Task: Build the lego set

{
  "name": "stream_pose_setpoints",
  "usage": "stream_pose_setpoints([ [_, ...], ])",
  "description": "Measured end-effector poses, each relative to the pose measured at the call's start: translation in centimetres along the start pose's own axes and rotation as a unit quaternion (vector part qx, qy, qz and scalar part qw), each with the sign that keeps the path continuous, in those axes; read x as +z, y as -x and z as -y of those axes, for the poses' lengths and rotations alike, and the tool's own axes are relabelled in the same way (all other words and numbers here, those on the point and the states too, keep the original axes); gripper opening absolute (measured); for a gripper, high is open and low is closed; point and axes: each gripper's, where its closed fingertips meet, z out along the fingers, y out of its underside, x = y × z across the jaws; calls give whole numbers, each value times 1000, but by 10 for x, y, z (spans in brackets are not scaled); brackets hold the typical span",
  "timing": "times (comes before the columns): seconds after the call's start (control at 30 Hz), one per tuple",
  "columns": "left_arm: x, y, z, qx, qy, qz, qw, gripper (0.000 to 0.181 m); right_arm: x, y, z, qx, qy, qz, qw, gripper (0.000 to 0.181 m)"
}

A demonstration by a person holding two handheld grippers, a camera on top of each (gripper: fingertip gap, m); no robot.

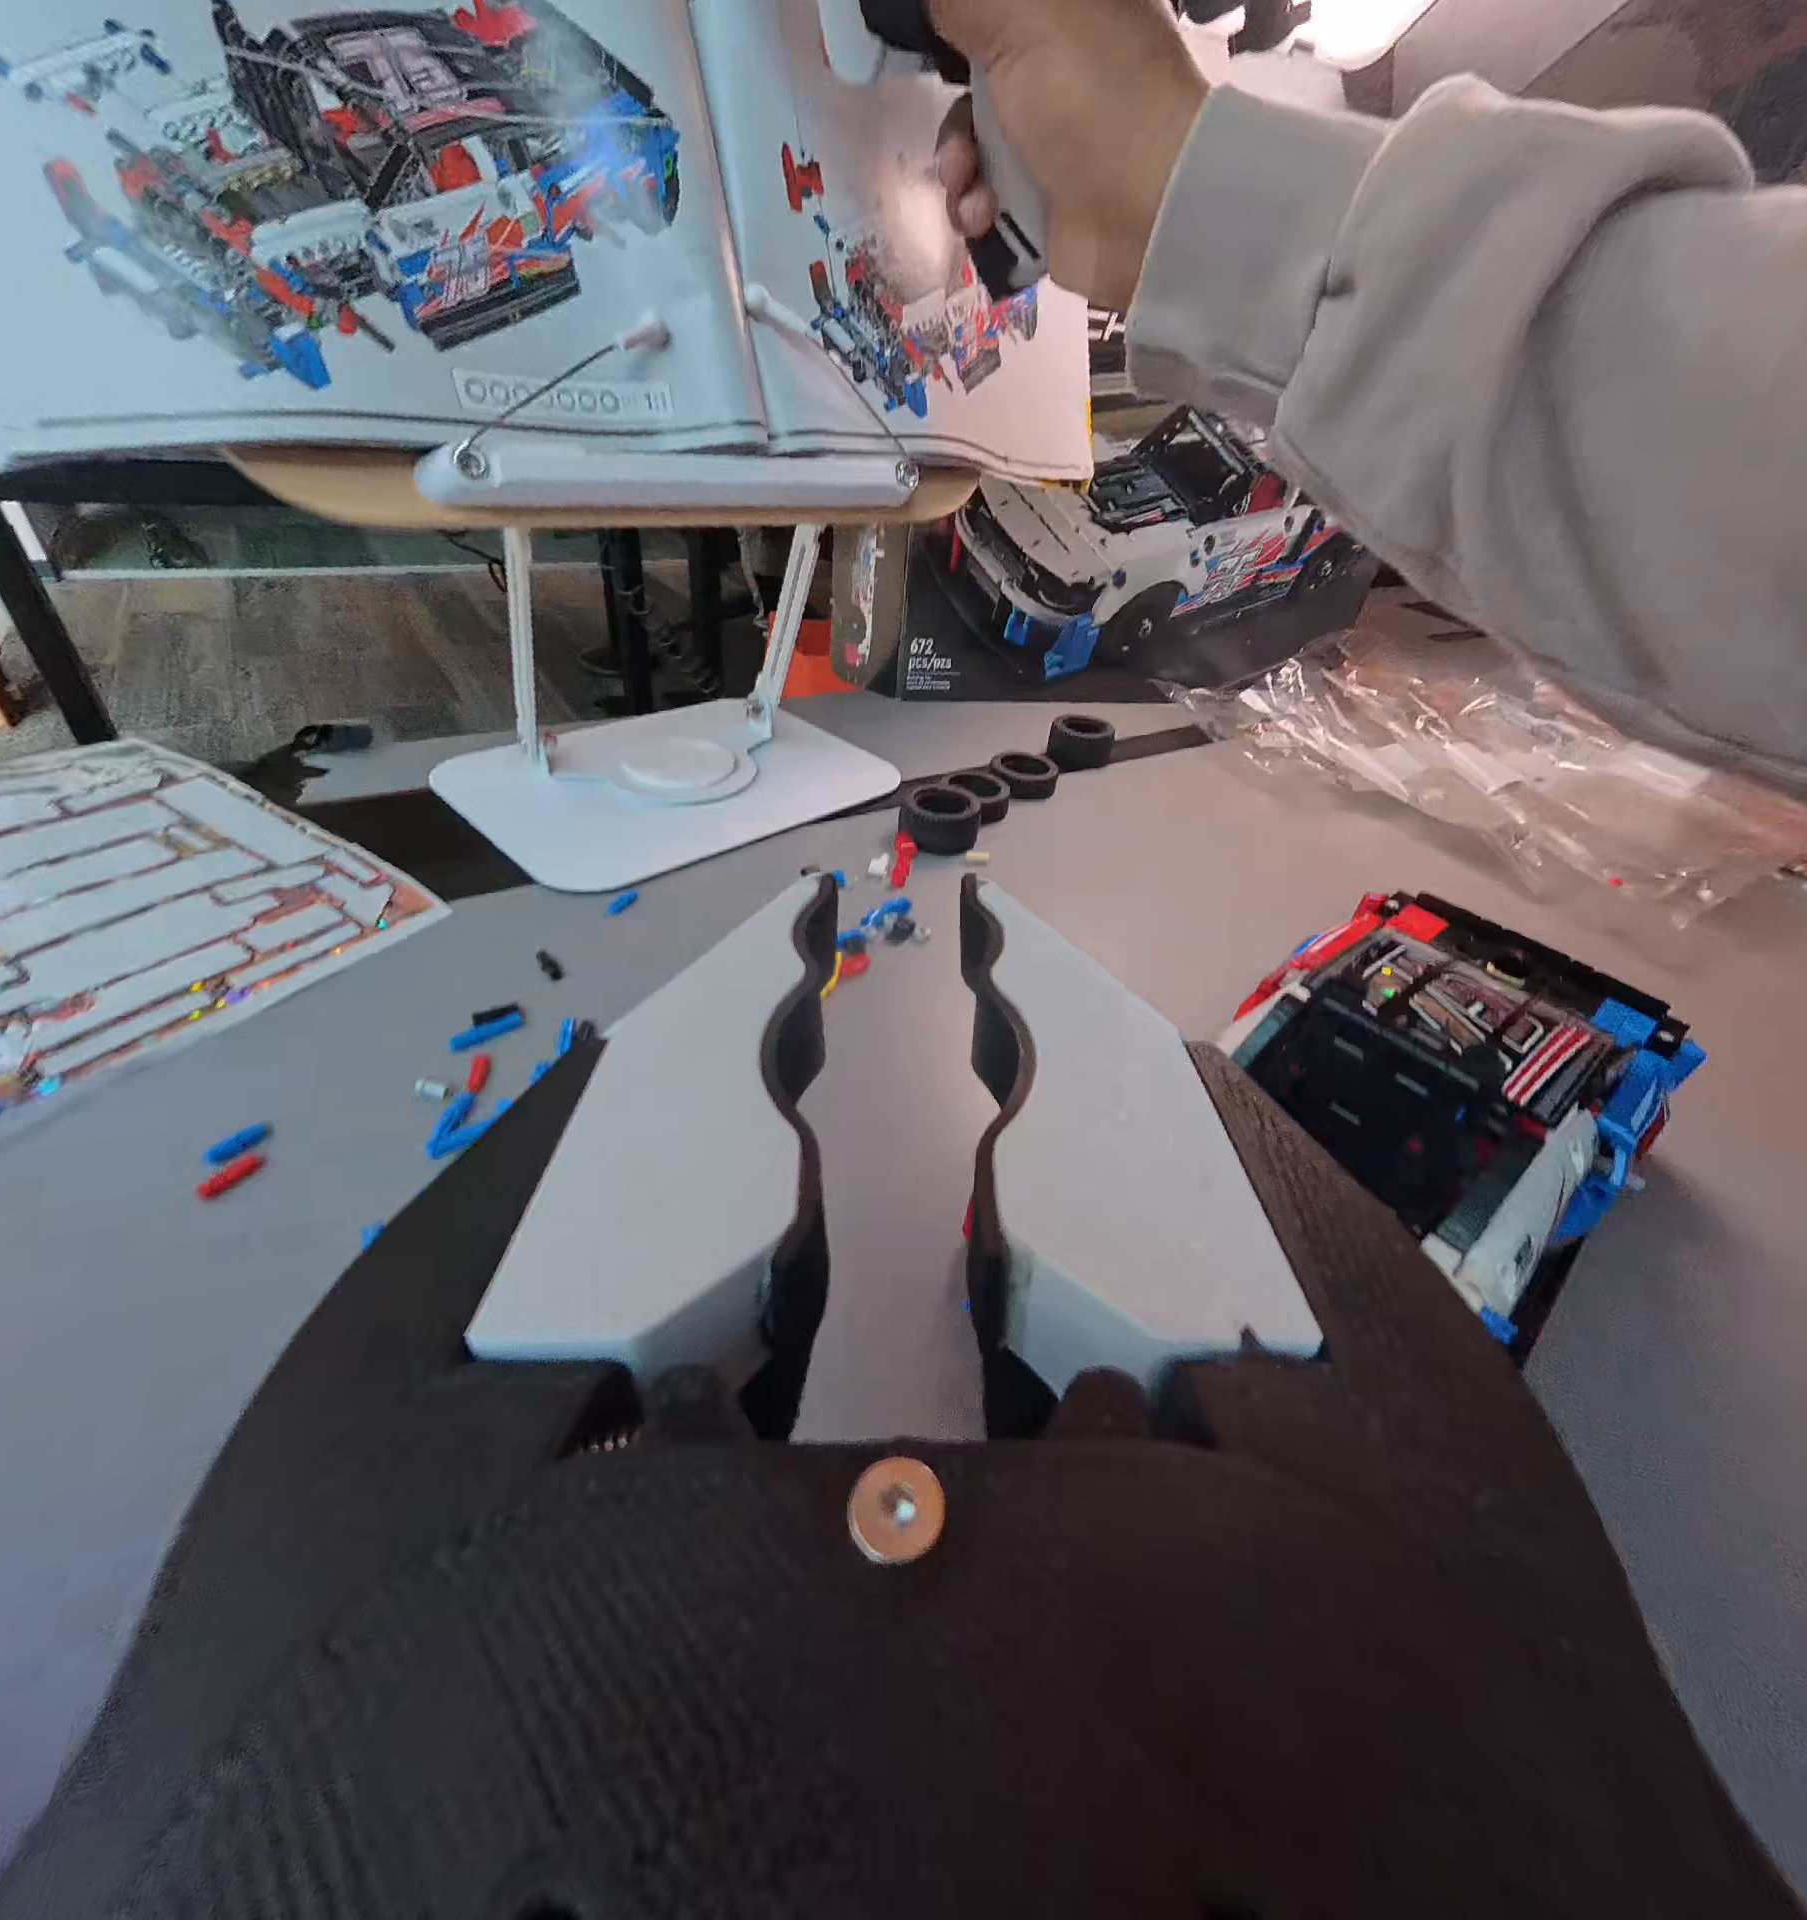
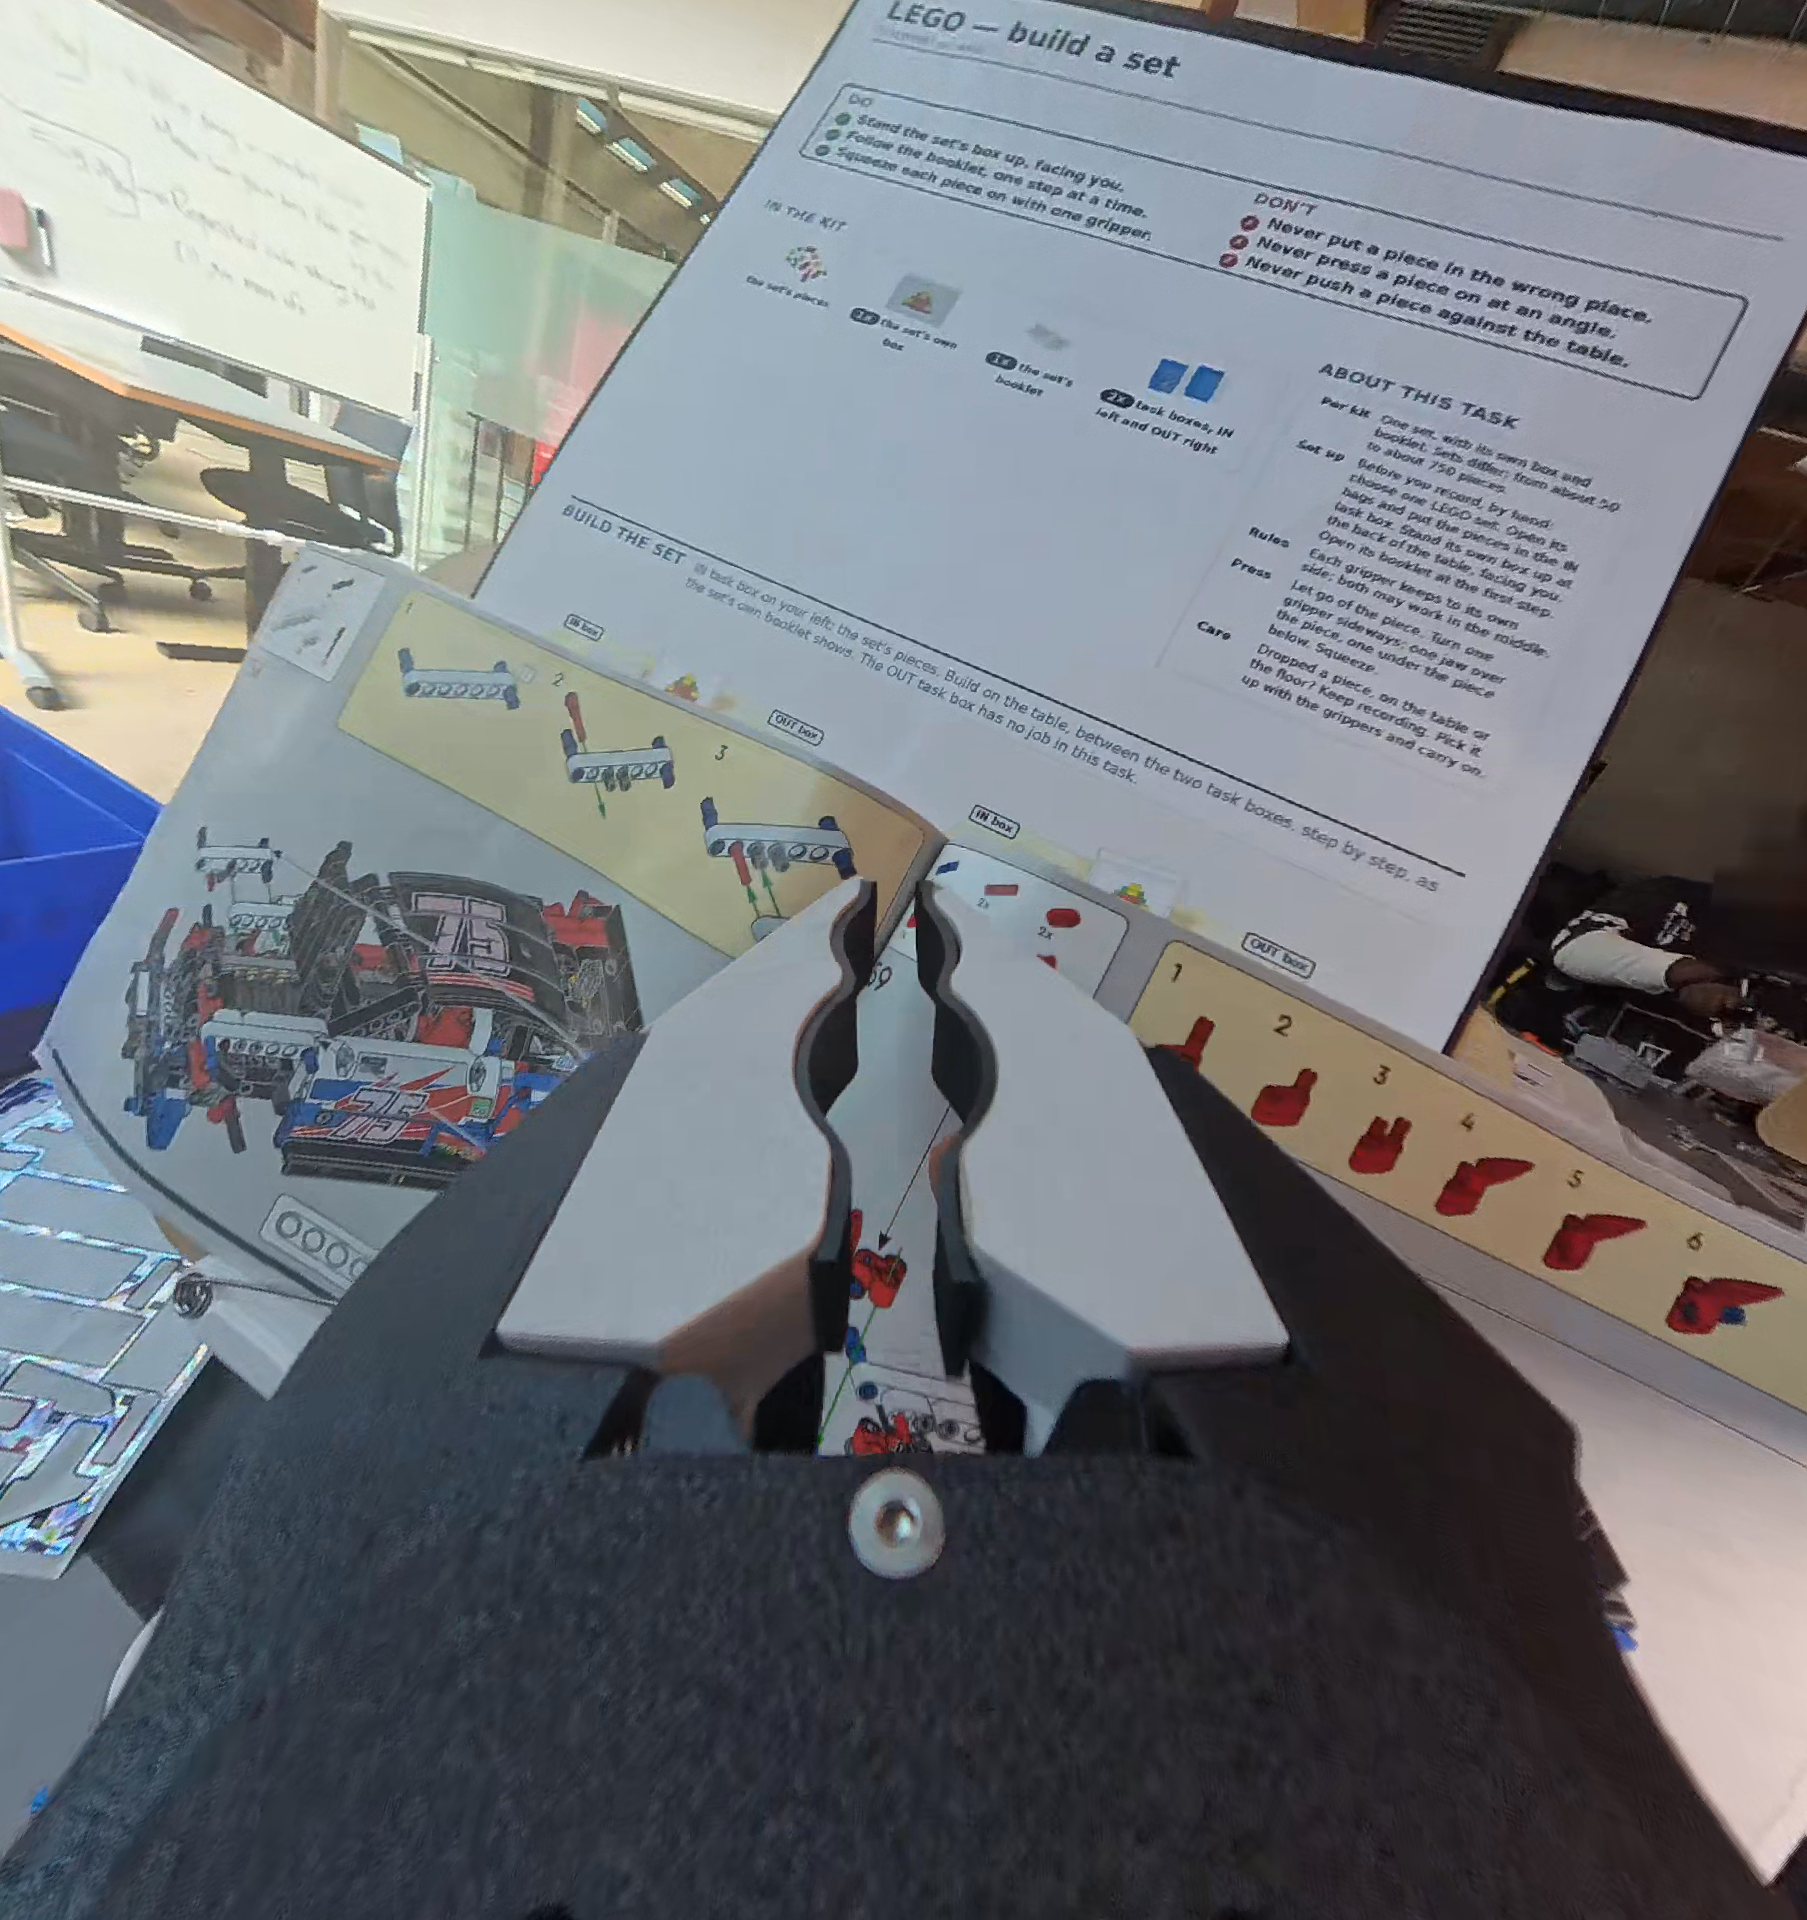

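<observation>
Booklet [image 2: 379, 997] check: right gripper [image 2: 894, 899] raised at its pages, nearly closed, empty. Left gripper [image 1: 899, 883] parted, empty, over loose pins [image 1: 463, 1081]. Car [image 1: 1450, 1081] on table, right. Next: pick the pictured piece.

Whiteboard [image 2: 192, 197] (on wheels), office chairs [image 2: 286, 499], carpet.

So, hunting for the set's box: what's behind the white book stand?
Behind the white book stand, the dark set box stands upright on the grey table. The instruction booklet covers its upper left.
</observation>
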Motion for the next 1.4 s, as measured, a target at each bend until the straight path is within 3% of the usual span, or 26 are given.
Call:
stream_pose_setpoints([
  [0.13, -32, 0, -25, -38, -3, 3, 999, 20, 9, -2, -5, -10, 19, -11, 1000, 2],
  [0.3, -27, 3, -19, 11, -2, -10, 1000, 22, 10, -9, -13, -11, 38, -29, 999, 0],
  [0.57, -31, -7, -19, -2, -1, -40, 999, 22, 2, -21, -25, -36, 45, -32, 998, 0],
  [1.4, -35, -9, -13, 7, -13, -40, 999, 22, 10, -38, -17, -28, 40, -41, 998, 0],
])
